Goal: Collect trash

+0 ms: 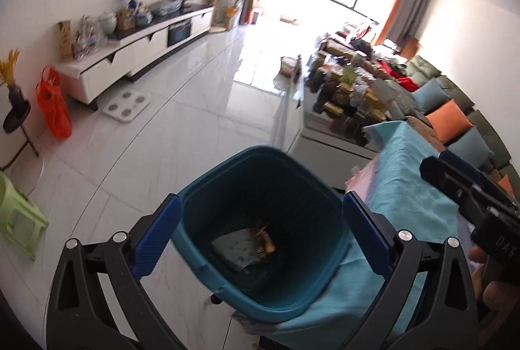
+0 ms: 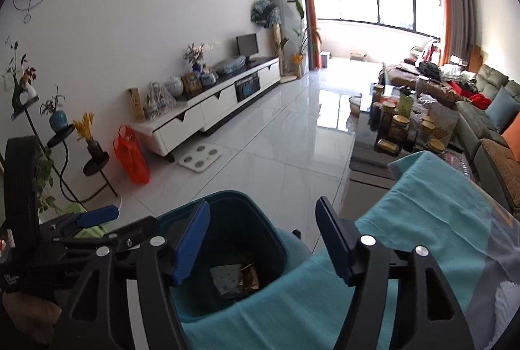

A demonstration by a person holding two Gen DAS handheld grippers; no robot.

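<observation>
The teal bin (image 1: 260, 239) sits on the floor tight against the near edge of the cloth-covered table (image 1: 412, 187), so scraps drop straight in; a paper piece (image 1: 235, 249) and a gold wrapper (image 1: 265, 242) lie at its bottom. The left gripper (image 1: 261, 233) hangs spread wide and empty above the bin's mouth; the right gripper (image 2: 263, 239), beside it over the right rim, gapes empty too, likely having let trash go.

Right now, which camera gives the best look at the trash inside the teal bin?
The left wrist view: it looks almost straight down into the teal bin, showing the trash unobstructed. The right wrist view shows it more obliquely, partly hidden behind the turquoise cloth.
</observation>
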